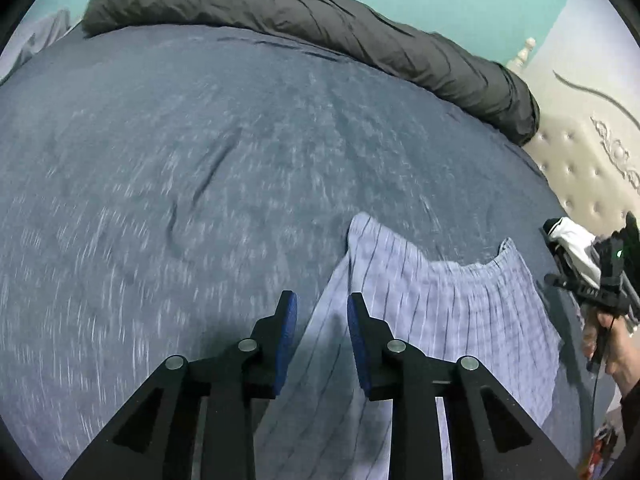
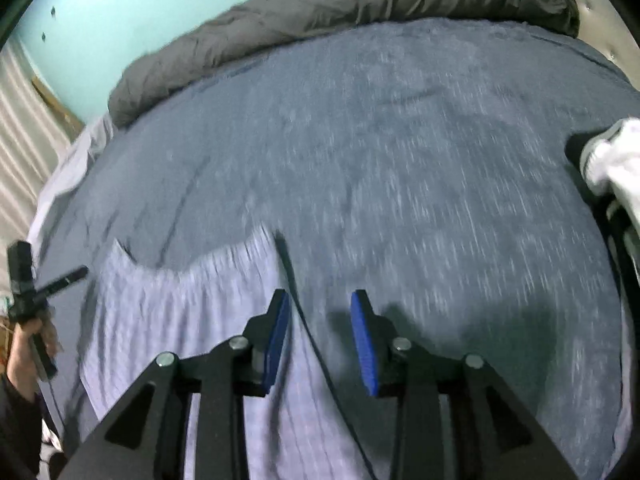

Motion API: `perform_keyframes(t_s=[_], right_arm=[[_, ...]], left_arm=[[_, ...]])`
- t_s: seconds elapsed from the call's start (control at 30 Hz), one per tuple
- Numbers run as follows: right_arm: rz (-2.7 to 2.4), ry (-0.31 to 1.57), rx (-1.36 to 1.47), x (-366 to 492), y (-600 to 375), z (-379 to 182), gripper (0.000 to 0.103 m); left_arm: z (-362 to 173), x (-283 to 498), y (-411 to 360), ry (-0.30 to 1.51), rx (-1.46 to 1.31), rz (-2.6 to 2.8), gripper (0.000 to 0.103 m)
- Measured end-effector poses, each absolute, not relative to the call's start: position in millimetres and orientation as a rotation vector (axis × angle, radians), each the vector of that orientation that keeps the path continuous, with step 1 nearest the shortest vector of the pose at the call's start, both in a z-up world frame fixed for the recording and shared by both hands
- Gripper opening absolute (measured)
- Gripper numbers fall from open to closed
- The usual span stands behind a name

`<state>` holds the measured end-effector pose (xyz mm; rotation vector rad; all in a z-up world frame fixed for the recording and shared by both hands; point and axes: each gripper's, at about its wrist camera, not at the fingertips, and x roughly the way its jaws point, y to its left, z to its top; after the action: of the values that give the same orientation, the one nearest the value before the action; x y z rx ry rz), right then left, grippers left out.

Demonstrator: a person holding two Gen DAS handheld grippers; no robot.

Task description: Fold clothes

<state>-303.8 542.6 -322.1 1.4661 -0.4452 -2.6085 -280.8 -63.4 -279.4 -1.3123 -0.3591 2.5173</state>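
A light blue striped garment [image 1: 432, 320] lies spread on the blue bed cover [image 1: 200, 168], waistband end away from me. My left gripper [image 1: 322, 304] is open and empty, just above the garment's left edge. In the right wrist view the same garment [image 2: 192, 320] lies at lower left. My right gripper [image 2: 320, 304] is open and empty above the garment's right edge, where a dark cord [image 2: 292, 280] runs. Each gripper shows in the other's view, the right one [image 1: 604, 280] at far right, the left one [image 2: 28, 280] at far left. Both views are motion-blurred.
A dark grey rolled duvet [image 1: 320, 24] lies along the far side of the bed. A beige tufted headboard [image 1: 588, 168] is at the right. A white and black garment [image 2: 612, 160] lies at the bed's right edge. A teal wall [image 2: 120, 8] is behind.
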Motion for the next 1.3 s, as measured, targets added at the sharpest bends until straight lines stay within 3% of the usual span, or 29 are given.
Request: perform_keyframes(t_s=[0.13,0.23,0.3,0.37,0.5,0.87,0.9,0.93,0.97,1.0,1.23,1.3], right_arm=[[-2.568,-0.453,1.51,-288.9,540.5,-334.8,0.03],[-2.552,-0.393,1.563,-287.2,530.0,-339.4,0.018],[-2.548,-0.338,1.612,-288.1,523.8,-343.9,0.003],[-2.562,-0.32,1.625,-288.1,522.4,-344.7,0.001],[-2.672,-0.39,1.595,-282.7,538.1,-339.2,0.0],[-2.71,-0.559,1.549,-262.7,558.6,-341.3,0.002],[-2.722,-0.625,1.524,-253.3,565.5,-338.2,0.004],[-2.721,-0.661,1.511,-244.4,569.9,-336.9,0.015],[-2.714,-0.683,1.503,-236.3,573.2,-336.4,0.032],[-2.711,-0.693,1.504,-225.7,576.4,-336.8,0.037],[-2.674,-0.708,1.502,-175.1,581.8,-336.8,0.035],[-2.657,-0.716,1.519,-169.2,581.1,-340.5,0.017]], left_arm=[[-293.6,-263.2,-61.7,-0.354,-1.335,2.532,0.028],[-305.8,-257.0,-60.6,-0.34,-1.357,2.54,0.028],[-310.8,-255.1,-59.9,-0.336,-1.364,2.542,0.025],[-311.5,-255.9,-59.8,-0.321,-1.357,2.555,0.019],[-313.2,-257.7,-61.9,-0.34,-1.35,2.57,0.011],[-314.7,-264.1,-56.6,-0.344,-1.345,2.567,0.006],[-314.8,-264.7,-57.0,-0.352,-1.344,2.564,0.006],[-314.0,-264.6,-57.4,-0.358,-1.343,2.563,0.006],[-313.2,-264.4,-57.7,-0.362,-1.342,2.563,0.006],[-312.0,-263.6,-57.7,-0.358,-1.341,2.566,0.006],[-305.6,-249.2,-55.6,-0.385,-1.361,2.56,0.007],[-305.2,-247.7,-53.8,-0.393,-1.378,2.555,0.007]])
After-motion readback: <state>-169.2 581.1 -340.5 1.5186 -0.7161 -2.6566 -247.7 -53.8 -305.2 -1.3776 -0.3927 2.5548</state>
